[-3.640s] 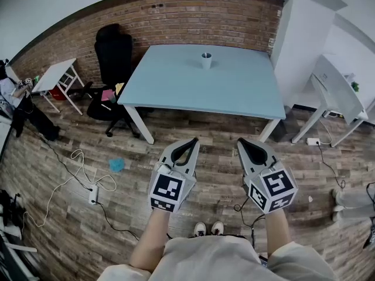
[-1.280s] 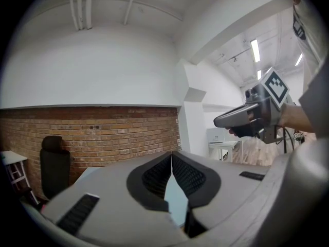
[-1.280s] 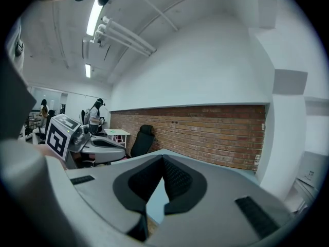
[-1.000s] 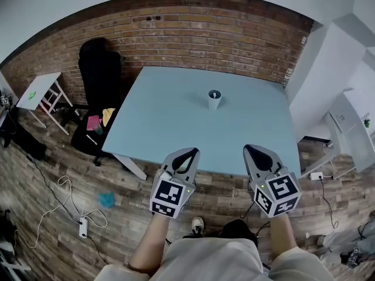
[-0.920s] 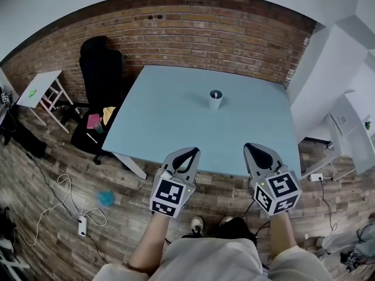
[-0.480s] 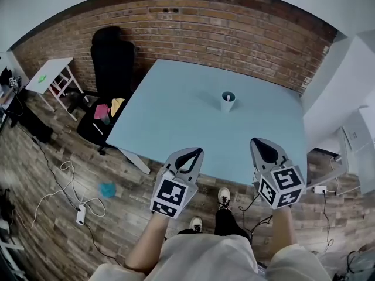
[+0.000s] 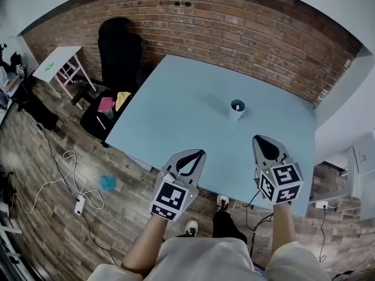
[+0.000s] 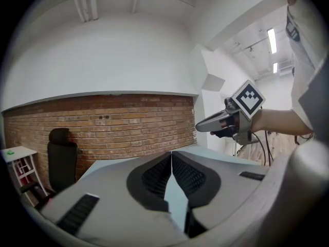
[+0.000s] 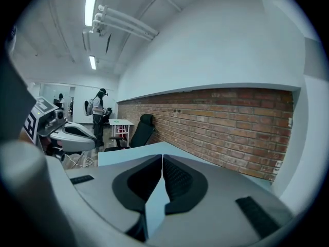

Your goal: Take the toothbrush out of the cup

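A small white cup (image 7: 237, 109) stands on the light blue table (image 7: 176, 122), right of its middle; a white toothbrush tip shows inside its rim. My left gripper (image 7: 199, 153) hovers over the table's near edge, jaws shut and empty. My right gripper (image 7: 262, 138) is held over the table just in front of the cup, also shut and empty. In the left gripper view my own jaws (image 8: 170, 154) meet at the tips, and the right gripper (image 8: 205, 126) shows at the right. The right gripper view shows its jaws (image 9: 161, 158) closed; the cup is hidden in both gripper views.
A brick wall (image 7: 246, 34) runs behind the table. A black office chair (image 7: 120, 51) with coloured items beside it stands at the table's left, and a small white table (image 7: 58, 60) is further left. Cables and a power strip (image 7: 80, 204) lie on the wooden floor.
The person has walked up to the table: the table and cup have come closer, and both grippers now reach over its near edge. Both grippers stay shut.
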The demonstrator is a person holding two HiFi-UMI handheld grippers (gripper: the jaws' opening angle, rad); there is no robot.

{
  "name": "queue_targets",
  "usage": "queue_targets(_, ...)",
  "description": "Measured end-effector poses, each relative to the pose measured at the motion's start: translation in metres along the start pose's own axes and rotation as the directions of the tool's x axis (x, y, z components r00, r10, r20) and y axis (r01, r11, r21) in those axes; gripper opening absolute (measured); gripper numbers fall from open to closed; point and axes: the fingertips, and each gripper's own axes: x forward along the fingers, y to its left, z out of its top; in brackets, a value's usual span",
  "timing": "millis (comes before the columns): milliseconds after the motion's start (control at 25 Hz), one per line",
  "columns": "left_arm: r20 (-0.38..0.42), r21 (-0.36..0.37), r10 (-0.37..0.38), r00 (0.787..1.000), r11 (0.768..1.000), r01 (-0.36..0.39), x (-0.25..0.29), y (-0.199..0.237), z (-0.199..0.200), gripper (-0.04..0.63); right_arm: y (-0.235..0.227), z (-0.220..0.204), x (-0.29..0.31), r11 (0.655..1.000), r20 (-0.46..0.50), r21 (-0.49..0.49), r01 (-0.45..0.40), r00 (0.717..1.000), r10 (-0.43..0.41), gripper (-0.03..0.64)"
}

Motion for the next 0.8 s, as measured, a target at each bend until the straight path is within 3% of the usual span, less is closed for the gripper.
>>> queue_targets(440,-0.074,-0.044,0.047,0.996,0.998,-0.051,0.07,0.029,-0.015,0.012,-0.04,-0.033,0.087,0.995,-0.103,0.012,-0.102,0.989,0.103,0.055)
queue_targets(800,-0.13,-0.073,0.07,0.989,0.994,-0.08,0.112,0.049,-0.031,0.012,-0.075,-0.068,0.147,0.992,-0.19,0.03,-0.125,0.973,0.129,0.067)
